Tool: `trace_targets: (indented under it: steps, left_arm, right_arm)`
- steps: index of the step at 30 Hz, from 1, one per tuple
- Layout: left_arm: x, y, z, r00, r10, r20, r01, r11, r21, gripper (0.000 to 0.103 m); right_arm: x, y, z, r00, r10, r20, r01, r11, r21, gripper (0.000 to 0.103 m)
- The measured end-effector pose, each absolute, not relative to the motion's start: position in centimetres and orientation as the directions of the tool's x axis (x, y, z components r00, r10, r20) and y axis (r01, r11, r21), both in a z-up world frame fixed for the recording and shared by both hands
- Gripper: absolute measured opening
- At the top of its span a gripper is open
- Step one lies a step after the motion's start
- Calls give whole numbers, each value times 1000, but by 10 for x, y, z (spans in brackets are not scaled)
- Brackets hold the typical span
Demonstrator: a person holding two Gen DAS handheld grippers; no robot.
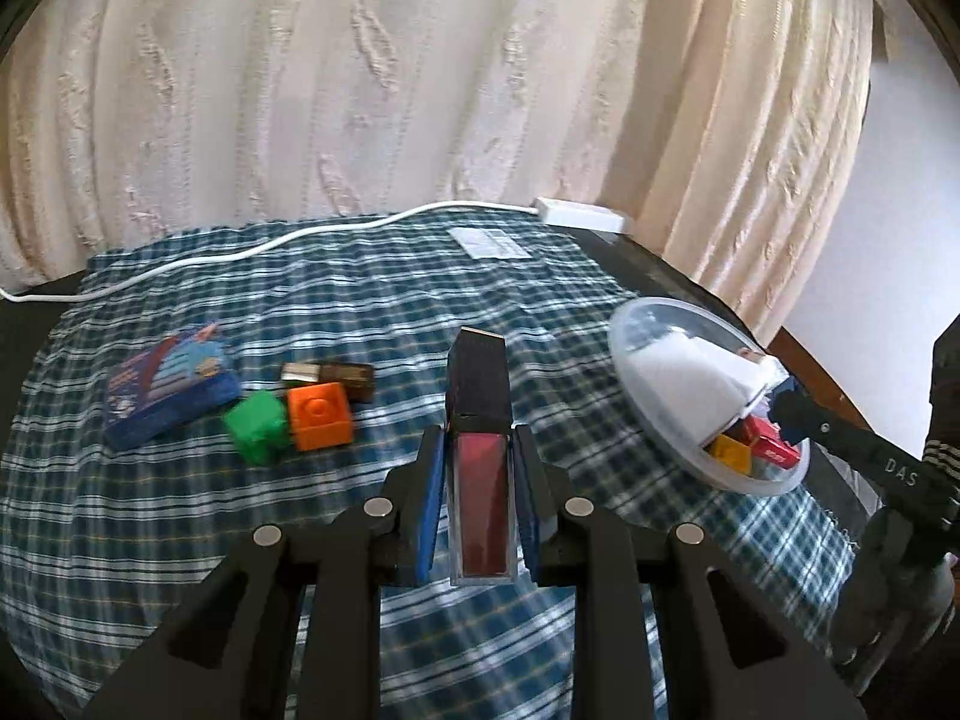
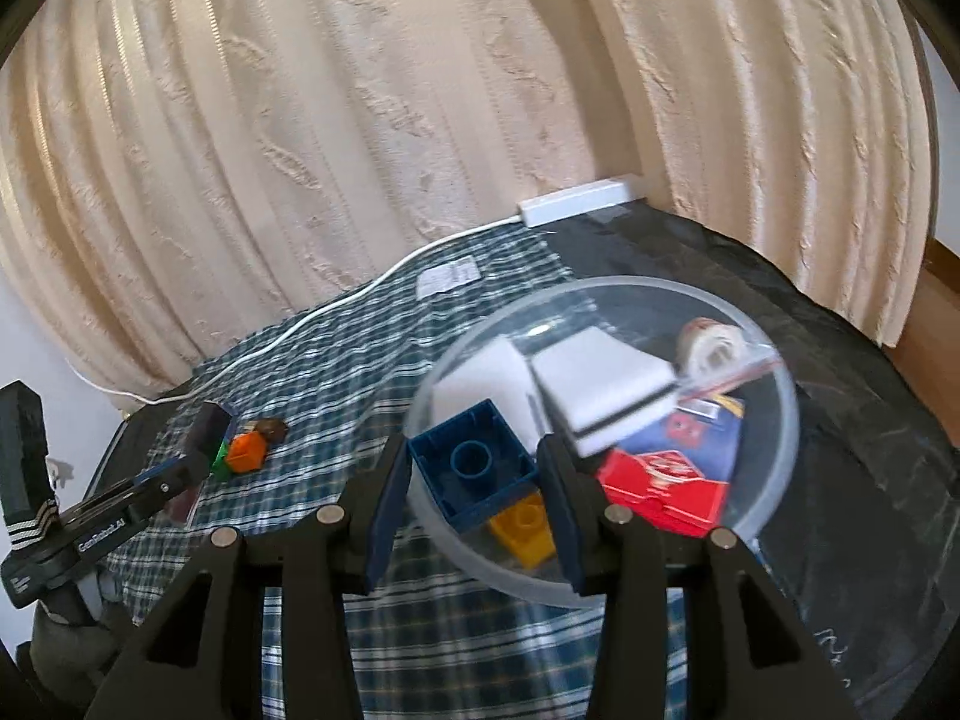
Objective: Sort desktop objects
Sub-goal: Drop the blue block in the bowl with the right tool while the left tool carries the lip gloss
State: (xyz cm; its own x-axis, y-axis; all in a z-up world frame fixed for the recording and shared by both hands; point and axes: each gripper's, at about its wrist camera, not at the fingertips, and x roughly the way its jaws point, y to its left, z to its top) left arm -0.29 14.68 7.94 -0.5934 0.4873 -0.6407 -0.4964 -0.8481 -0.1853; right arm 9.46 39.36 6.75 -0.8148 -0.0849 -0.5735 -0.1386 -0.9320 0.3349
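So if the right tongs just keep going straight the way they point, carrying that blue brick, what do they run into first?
Probably the clear plastic bowl. The right tongs hold the blue brick at its near rim, so the brick would likely meet the white sponge blocks inside first. Depth is hard to judge through the fisheye.

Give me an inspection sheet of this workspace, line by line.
Surface: dark table partly covered by a blue checked cloth.
Job's things: clear bowl holding white sponges, red box, yellow brick; loose on the cloth are a green block, orange block, blue card pack.
Clutter: paper slip.
Grippers: left gripper shut on a lip gloss tube; right gripper shut on a blue brick over the bowl.
Cables: white cord to a power strip.
Surroundings: cream curtain.
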Motion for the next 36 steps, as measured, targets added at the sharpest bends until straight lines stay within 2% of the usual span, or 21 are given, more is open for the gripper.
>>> trace_targets:
  steps: [11, 27, 36]
  left_arm:
    - [9, 186, 76, -558, 518, -649, -543, -819, -187, 24]
    - [12, 217, 69, -525, 526, -670, -568, -802, -184, 24]
    - [11, 229, 69, -513, 534, -672, -584, -791, -183, 24]
  right_arm:
    - [99, 427, 57, -806, -54, -590, -189, -921, 342, 48]
    - [60, 450, 42, -768, -95, -634, -183, -916, 358, 48]
    - [43, 459, 38, -772, -94, -629, -193, -908, 373, 48]
